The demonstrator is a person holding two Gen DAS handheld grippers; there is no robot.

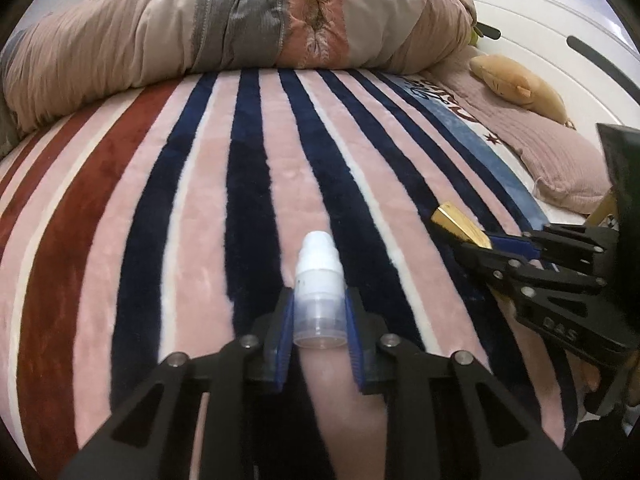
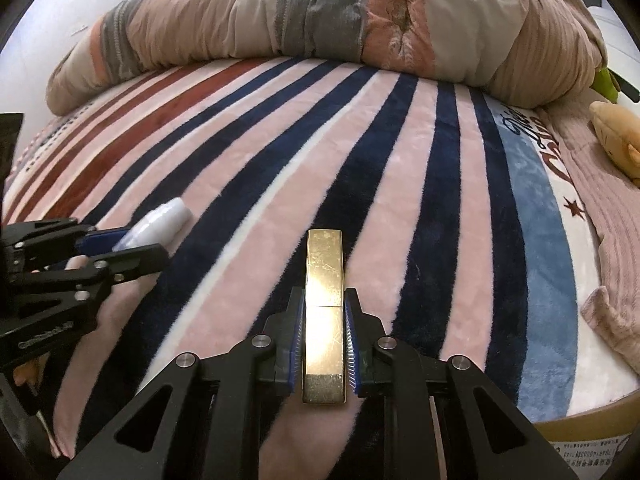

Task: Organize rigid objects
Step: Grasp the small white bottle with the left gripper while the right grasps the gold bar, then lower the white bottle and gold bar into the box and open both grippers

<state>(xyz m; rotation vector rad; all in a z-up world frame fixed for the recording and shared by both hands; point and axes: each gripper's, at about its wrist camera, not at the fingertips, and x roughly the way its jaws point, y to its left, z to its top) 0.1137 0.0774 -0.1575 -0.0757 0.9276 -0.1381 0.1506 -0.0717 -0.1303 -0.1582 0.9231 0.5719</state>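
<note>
two views, each with one grip face-on: white bottle (image 1: 319,292), gold bar (image 2: 324,320)

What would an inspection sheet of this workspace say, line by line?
Surface: striped plush blanket on a bed.
Job's things: white bottle and gold rectangular case, both gripped.
Clutter: rolled duvet, tan plush toy, pink pillow.
Grippers: left gripper shut on the bottle; right gripper shut on the case.
Cables: nothing seen.
Surroundings: white headboard.
</note>
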